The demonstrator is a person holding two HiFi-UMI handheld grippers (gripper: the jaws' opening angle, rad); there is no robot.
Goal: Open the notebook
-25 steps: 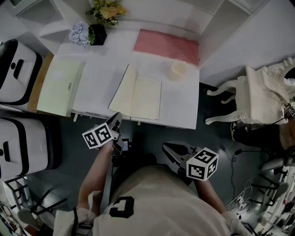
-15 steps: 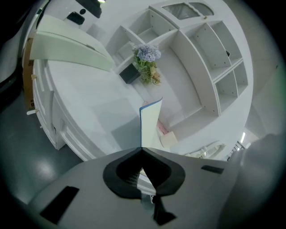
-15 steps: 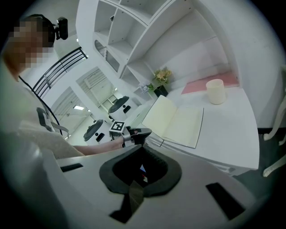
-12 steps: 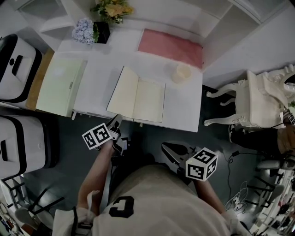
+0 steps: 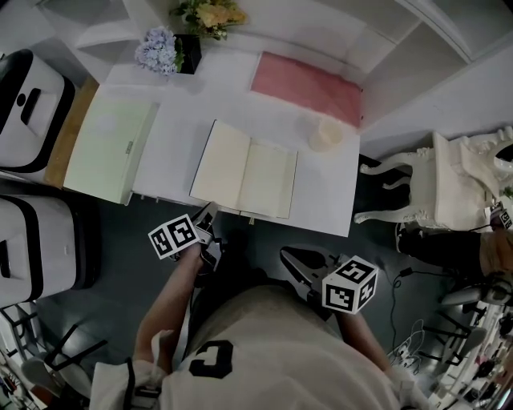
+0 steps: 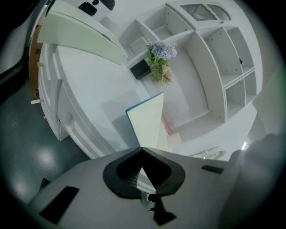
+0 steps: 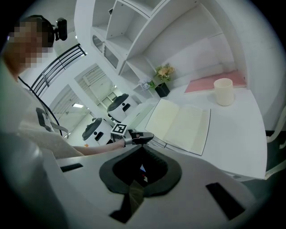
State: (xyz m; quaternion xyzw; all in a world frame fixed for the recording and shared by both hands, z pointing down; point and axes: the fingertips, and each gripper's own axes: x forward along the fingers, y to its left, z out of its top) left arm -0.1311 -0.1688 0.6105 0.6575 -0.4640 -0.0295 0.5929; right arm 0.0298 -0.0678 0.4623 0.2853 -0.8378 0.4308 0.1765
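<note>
White bench [image 5: 180,120] carries one notebook [image 5: 244,170], open flat near its front edge, with one cup [image 5: 325,136], one pink mat [image 5: 309,86] and one pale green book [image 5: 108,150] around it. Two flower bunches, purple [image 5: 158,50] and yellow [image 5: 212,14], stand at the back. Two claws hang off the front edge, the left claw [image 5: 210,213] just short of the notebook and the right claw [image 5: 288,257] farther out, both with jaws together and holding nothing.

The near end of the notebook [image 6: 149,118] hides behind the left gripper [image 6: 142,150].

The left gripper [image 5: 208,215] points forward and down, jaws together, empty. The right gripper [image 5: 290,256], nearer the body, is likewise closed
</note>
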